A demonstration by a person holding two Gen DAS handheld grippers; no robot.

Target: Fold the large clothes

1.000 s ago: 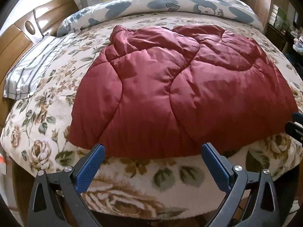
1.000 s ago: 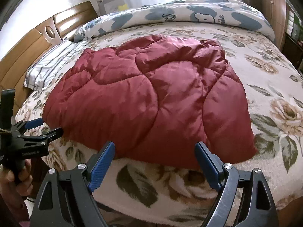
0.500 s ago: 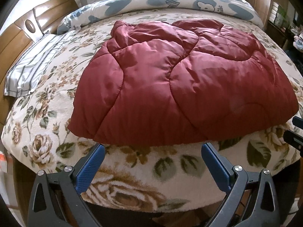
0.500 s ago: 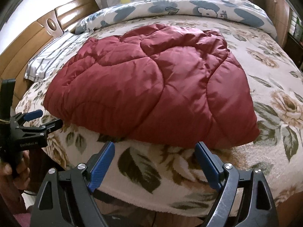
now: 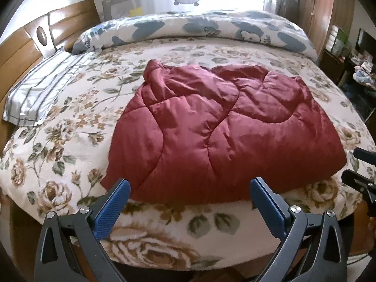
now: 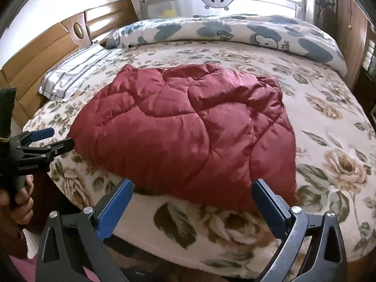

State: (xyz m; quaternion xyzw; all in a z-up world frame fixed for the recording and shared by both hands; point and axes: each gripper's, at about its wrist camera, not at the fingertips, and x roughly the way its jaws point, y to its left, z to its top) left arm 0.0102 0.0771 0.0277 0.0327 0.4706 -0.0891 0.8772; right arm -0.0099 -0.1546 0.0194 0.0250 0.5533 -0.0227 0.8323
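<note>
A dark red quilted padded garment (image 5: pixel 223 131) lies in a folded heap on the floral bed cover (image 5: pixel 70 122), near the bed's front edge; it also shows in the right wrist view (image 6: pixel 188 131). My left gripper (image 5: pixel 190 202) is open and empty, held just off the front edge before the garment's left part. My right gripper (image 6: pixel 191 203) is open and empty, before the garment's right corner. The left gripper (image 6: pixel 50 138) shows at the left of the right wrist view, open, in a hand.
A striped pillow (image 5: pixel 44 91) lies at the left by the wooden headboard (image 5: pixel 21 51). A rolled blue-and-white duvet (image 5: pixel 199 28) runs along the far side. A wooden wardrobe (image 5: pixel 329 14) and shelves with clutter (image 5: pixel 359 70) stand at the right.
Both grippers have drawn back and up from the bed, so the garment looks smaller and farther. The garment itself has not moved. Both stay open.
</note>
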